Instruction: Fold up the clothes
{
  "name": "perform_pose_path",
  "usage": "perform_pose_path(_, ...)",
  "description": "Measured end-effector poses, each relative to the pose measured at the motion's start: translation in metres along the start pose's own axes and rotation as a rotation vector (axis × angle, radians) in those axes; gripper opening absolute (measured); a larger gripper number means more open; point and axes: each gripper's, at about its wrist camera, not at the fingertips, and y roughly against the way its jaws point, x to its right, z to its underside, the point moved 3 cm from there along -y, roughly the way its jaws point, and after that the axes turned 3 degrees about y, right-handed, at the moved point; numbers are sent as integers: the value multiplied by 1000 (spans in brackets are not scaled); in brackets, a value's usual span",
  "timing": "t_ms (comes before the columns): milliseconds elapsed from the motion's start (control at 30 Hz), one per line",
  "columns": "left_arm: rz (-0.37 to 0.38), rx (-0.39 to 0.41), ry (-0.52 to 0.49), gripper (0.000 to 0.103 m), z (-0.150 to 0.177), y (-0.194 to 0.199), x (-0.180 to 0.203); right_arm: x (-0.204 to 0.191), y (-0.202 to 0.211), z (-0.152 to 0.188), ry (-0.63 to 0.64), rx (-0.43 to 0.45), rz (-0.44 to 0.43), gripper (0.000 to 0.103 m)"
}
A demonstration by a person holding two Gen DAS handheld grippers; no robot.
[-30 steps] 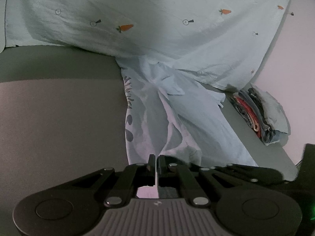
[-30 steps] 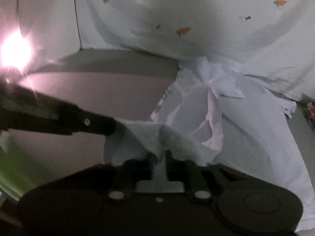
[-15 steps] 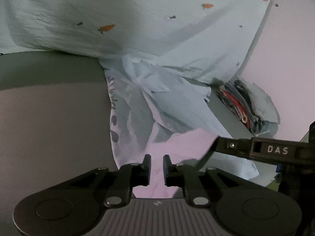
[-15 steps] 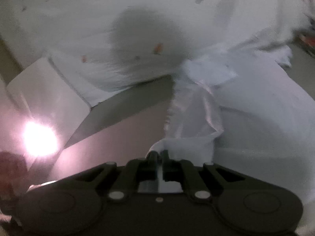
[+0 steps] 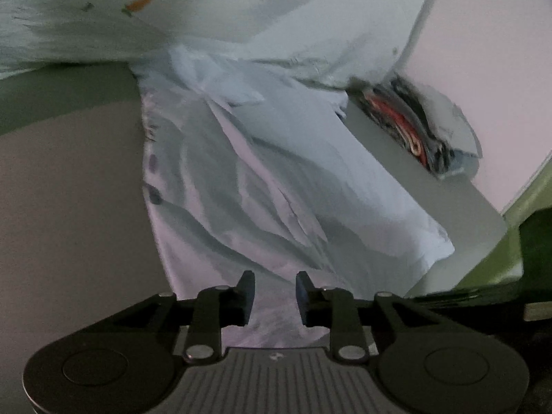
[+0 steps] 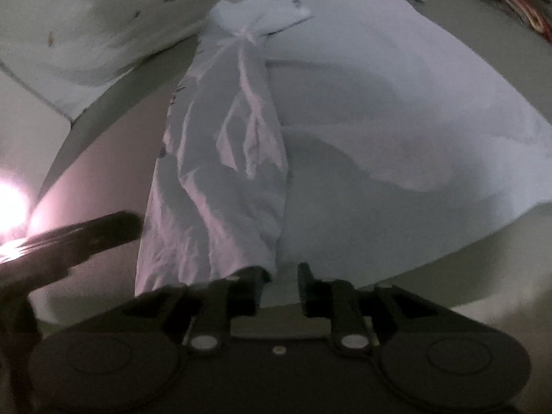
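Grey and dimly lit, the desk (image 5: 69, 207) carries a pale blue, creased garment (image 5: 276, 179) that lies lengthwise from 6 o'clock up to 12 in both wrist views. Nearest the left wrist camera, the left gripper (image 5: 275, 293) has just been opening its jaws; they stand a little apart over the garment's near hem, with cloth showing in the gap but neither pad pressing it. The right gripper (image 6: 281, 286) has likewise just been parting its jaws; a fold of cloth drapes on its left finger, nothing clamped. At 9 o'clock in the right view a blurred dark arm, probably the left gripper, is half lost in glare. Farther off, at 2 o'clock, a stack of folded clothes (image 5: 414, 120) is smeared by motion. Beyond, a white carrot-print sheet (image 5: 138, 3) runs off-frame at 12.
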Motion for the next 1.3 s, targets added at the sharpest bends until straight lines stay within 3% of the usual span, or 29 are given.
perform_pose_path(100, -27, -108, -8, 28, 14, -25, 2, -3, 4, 2, 36, -4, 15, 35)
perform_pose_path(200, -35, -89, -14, 30, 24, -23, 3, 8, 18, 4, 26, 16, 37, 44)
perform_pose_path(333, -26, -112, 51, 30, 23, -23, -3, 38, 42, -2, -73, 111, 52, 71)
perform_pose_path(433, -54, -150, 32, 31, 15, -27, 3, 68, 51, -23, -173, 213, -8, 94)
perform_pose_path(500, -88, -166, 13, 39, 8, -31, 10, 90, 49, -42, -244, 258, -81, 101)
perform_pose_path(633, -158, -130, 7, 44, -24, -38, 23, 135, 33, -80, -392, 283, -245, 103)
perform_pose_path(700, -167, -85, 28, 57, -48, -42, 29, 157, 25, -103, -432, 302, -283, 103)
perform_pose_path(800, -185, -39, 87, 66, -84, -57, 32, 192, 12, -139, -480, 337, -321, 103)
perform_pose_path(1000, -312, -41, 201, 67, -142, -113, 30, 249, -25, -221, -483, 320, -295, 102)
perform_pose_path(1133, -361, -65, 273, 68, -179, -149, 19, 281, -58, -274, -514, 342, -329, 102)
perform_pose_path(1300, -408, -94, 233, 74, -226, -192, 10, 305, -97, -338, -521, 395, -270, 102)
